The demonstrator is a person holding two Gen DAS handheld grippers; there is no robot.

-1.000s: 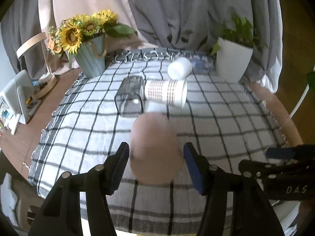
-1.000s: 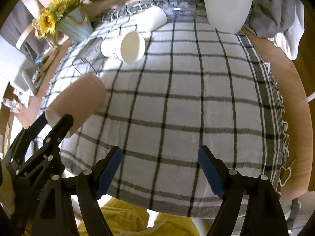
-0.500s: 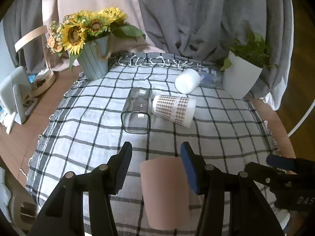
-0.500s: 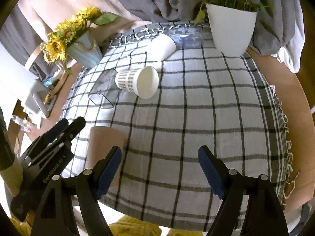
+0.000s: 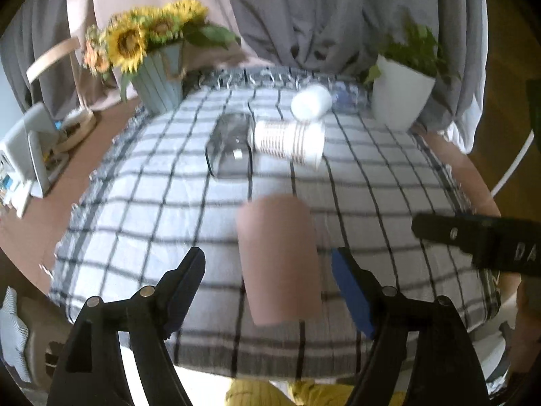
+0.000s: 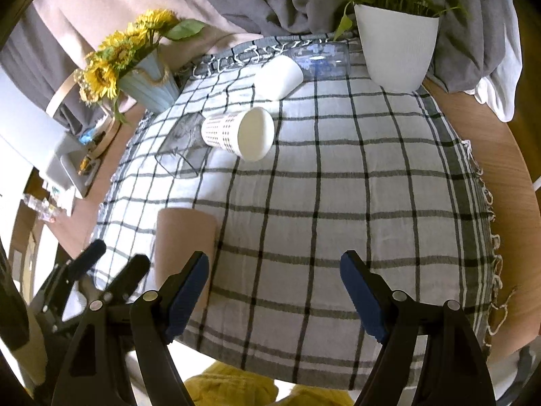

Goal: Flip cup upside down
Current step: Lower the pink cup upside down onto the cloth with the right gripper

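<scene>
Cup (image 5: 279, 257) inverted on tablecloth (image 5: 372, 186), left hand-held gripper (image 5: 270, 280) open astride it

On the checked tablecloth (image 6: 338, 203) lie five drinking vessels: one pink cup (image 6: 184, 247), one patterned paper cup (image 6: 236, 133), one plain white cup (image 6: 279, 77) and two clear glasses (image 6: 182, 147) (image 6: 323, 57). At its far edge stand two pots: one sunflower vase (image 6: 148, 81), one white planter (image 6: 395, 50).

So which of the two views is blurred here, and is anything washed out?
Left wrist view: motion-smeared throughout, with the pink cup and sunflowers soft. Right wrist view: sharp, tablecloth grid crisp, though fisheye-bowed; white planter bright but not clipped.
</scene>
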